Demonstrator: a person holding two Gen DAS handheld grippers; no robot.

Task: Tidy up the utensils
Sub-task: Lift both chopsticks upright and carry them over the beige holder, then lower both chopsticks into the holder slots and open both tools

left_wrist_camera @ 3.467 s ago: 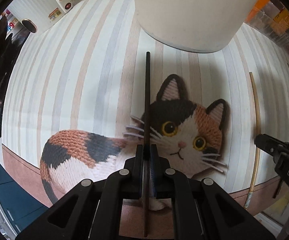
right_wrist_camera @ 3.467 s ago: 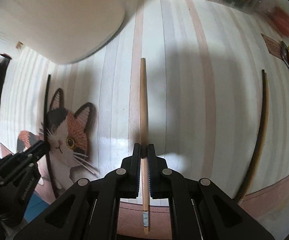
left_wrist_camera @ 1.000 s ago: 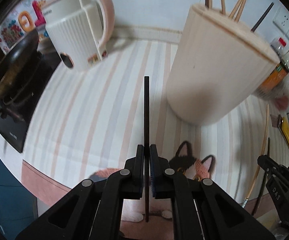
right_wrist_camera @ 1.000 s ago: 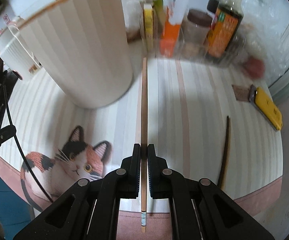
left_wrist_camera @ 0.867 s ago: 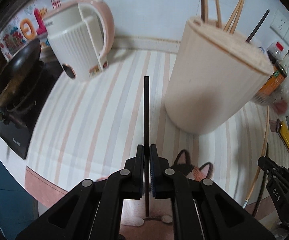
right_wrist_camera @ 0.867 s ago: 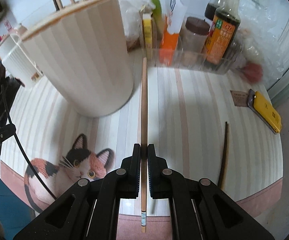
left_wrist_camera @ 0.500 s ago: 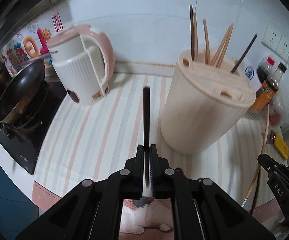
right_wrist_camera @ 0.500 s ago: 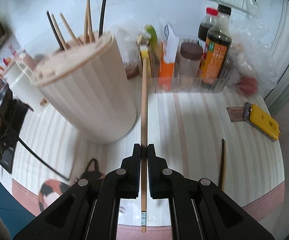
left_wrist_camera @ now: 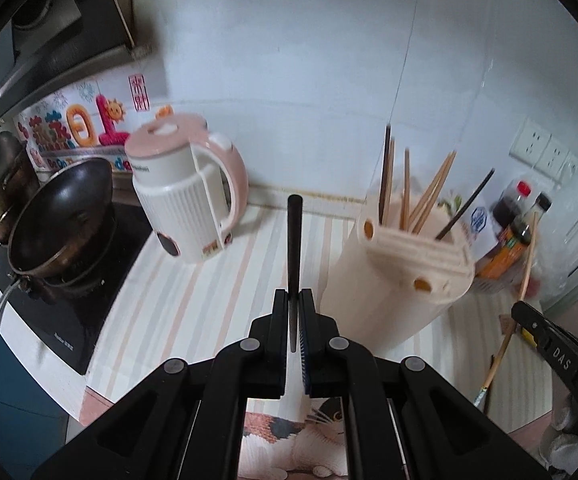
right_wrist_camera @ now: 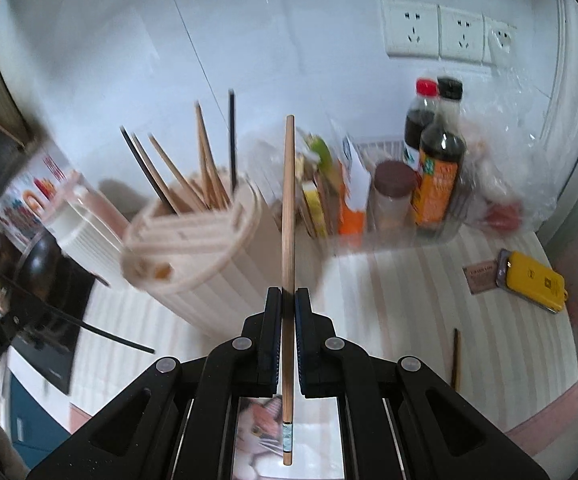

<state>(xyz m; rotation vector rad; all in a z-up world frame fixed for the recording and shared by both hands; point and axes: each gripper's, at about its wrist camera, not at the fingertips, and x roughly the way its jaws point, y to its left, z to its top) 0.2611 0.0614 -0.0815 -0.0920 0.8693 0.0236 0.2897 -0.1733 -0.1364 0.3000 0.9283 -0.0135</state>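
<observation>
Motion blur smears the chopstick holder point(right_wrist_camera: 193, 240) and kettle point(right_wrist_camera: 85, 216).

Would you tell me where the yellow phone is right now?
In the right wrist view, the yellow phone lies flat at the far right of the striped counter, beside a small brown card and right of the sauce bottles.

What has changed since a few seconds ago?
Both claws have lifted off the mat, left claw with the black chopstick and right claw with the wooden chopstick, and now look over the holder. Both grips stayed shut. One dark chopstick still lies on the mat.
</observation>
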